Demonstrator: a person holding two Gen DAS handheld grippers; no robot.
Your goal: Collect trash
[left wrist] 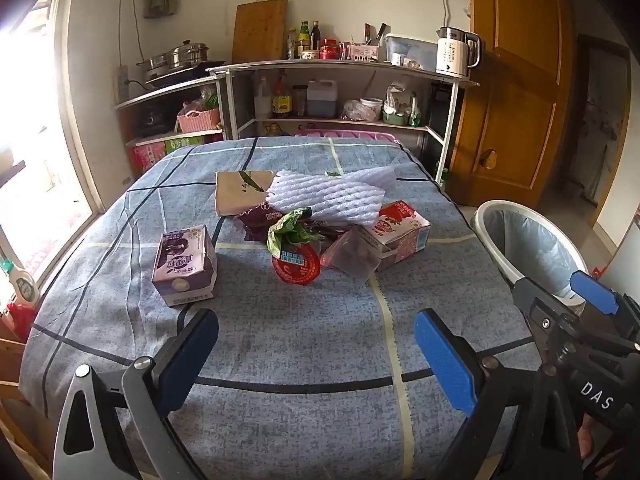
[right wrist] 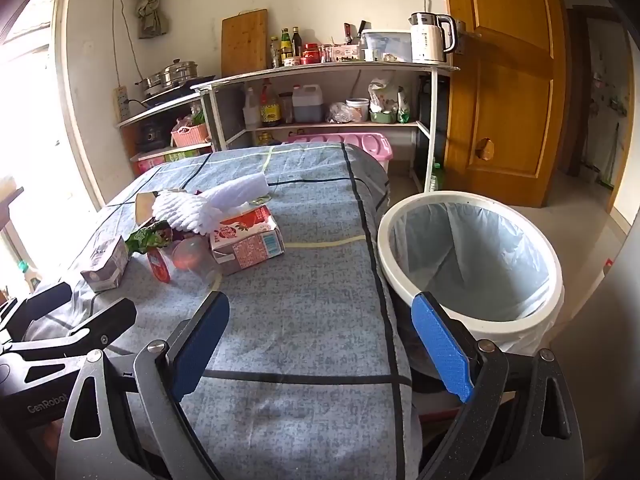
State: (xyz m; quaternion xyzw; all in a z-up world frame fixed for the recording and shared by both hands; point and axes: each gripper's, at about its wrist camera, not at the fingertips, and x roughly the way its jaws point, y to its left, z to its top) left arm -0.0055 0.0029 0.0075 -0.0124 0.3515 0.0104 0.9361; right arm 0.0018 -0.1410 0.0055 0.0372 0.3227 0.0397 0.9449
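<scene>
Table (left wrist: 304,320), covered with a blue-grey checked cloth, fills most of both views. No trash collected so far, judging by the layout: all items sit on the cloth.

Bin (right wrist: 472,326): white, round, lined with a pale bag, standing on the floor just beside the table's right edge. Liner looks empty, though the bottom is partly hidden by the rim.

Left gripper (left wrist: 316,354): jaws spread wide, nothing between them, tilted down over bare cloth at the near side of the table. Right gripper (right wrist: 320,346): jaws likewise spread wide and empty, over the table's right edge, its right finger (right wrist: 440,352) in front of the bin rim. The two grippers sit side by side; each shows in the other's view.

Trash pile, well ahead of both grippers near the table's middle:
- White foam net (left wrist: 332,196) lying across the top of the pile, resting on the items below.
- Brown paper bag (left wrist: 236,196) at the far left of the pile, partly under the net.
- Red-and-white carton (left wrist: 400,236) at the pile's right, on its side.
- Purple carton (left wrist: 185,266) apart from the pile at left, the item nearest the left gripper.
- Clear plastic bag (left wrist: 352,254) leaning against the red-and-white carton.
- Green wrapper (left wrist: 292,230) crumpled at the centre.
- Red round lid (left wrist: 297,268) at the pile's front edge, just below the wrapper.
</scene>
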